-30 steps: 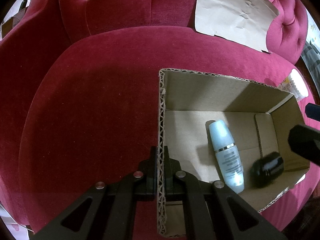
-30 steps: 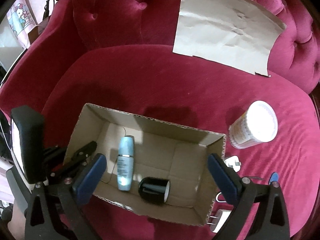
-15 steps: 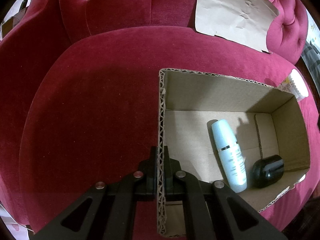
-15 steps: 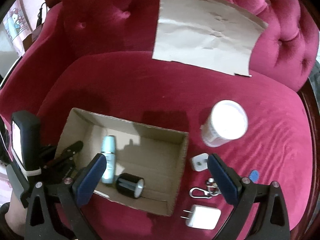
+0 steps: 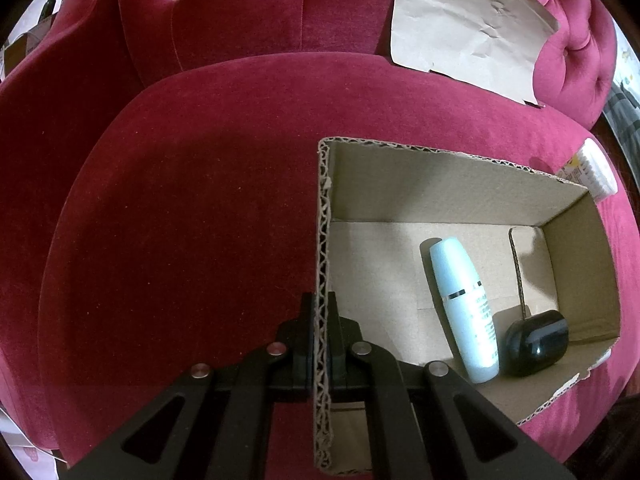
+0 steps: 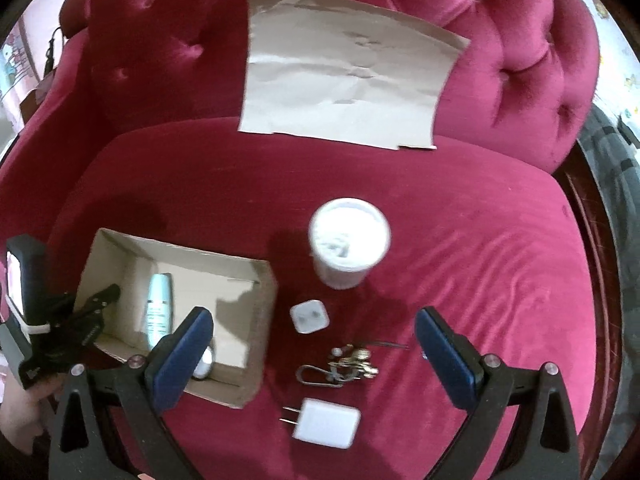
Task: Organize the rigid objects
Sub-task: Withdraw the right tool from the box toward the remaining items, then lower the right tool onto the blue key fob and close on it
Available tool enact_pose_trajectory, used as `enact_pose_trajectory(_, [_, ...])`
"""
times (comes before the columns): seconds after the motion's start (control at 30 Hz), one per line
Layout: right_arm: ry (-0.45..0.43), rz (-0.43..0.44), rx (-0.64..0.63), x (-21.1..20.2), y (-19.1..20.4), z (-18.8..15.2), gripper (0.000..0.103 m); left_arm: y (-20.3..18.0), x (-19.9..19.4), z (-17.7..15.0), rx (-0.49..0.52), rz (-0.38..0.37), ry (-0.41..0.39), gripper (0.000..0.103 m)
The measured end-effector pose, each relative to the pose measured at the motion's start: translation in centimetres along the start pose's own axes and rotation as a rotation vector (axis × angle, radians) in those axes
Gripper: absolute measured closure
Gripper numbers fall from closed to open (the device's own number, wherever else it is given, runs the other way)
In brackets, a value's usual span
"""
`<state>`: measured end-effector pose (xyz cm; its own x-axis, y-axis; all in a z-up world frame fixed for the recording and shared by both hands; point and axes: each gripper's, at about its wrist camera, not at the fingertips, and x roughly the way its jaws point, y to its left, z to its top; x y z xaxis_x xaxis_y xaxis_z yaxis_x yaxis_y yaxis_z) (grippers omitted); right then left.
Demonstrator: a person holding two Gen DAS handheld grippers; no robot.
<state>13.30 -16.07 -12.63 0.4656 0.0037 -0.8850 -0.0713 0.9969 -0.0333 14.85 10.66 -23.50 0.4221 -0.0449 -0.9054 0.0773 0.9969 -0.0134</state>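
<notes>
The left gripper (image 5: 320, 332) is clamped on the near wall of the cardboard box (image 5: 452, 184), which is set on the red sofa seat (image 5: 192, 208). A pale blue bottle (image 5: 464, 308) and a black jar (image 5: 534, 342) are laid inside. The right gripper (image 6: 314, 344) is held wide open, empty, above a keyring (image 6: 344, 364), two white chargers (image 6: 310, 316) and a white tub (image 6: 348, 240).

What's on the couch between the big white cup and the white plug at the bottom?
In the right wrist view, a small white square charger and a bunch of keys lie between the cup and the plug.
</notes>
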Motion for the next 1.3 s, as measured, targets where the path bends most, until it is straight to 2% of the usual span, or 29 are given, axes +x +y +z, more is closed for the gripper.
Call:
enact_pose_trajectory(0.3, [0.022,-0.071,0.048,0.9,-4.3,-1.3,0.0,0.2,0.1,0.0,-0.001,0.0,-0.001,0.1])
enact_pose_trajectory(0.57, [0.075,-0.11,0.1,4.2,-7.5,-3.3,0.0,0.2,0.1,0.0,0.002,0.001,0.0,0.1])
enact_pose_trajectory(0.93, [0.133,-0.155,0.159,7.9,-10.4,-4.7,0.0,0.2,0.1,0.0,0.005,0.003,-0.001,0.1])
enact_pose_trajectory(1.3, [0.183,-0.173,0.221,10.5,-12.2,-4.6,0.003,0.0,0.1,0.0,0.006,0.007,-0.003,0.1])
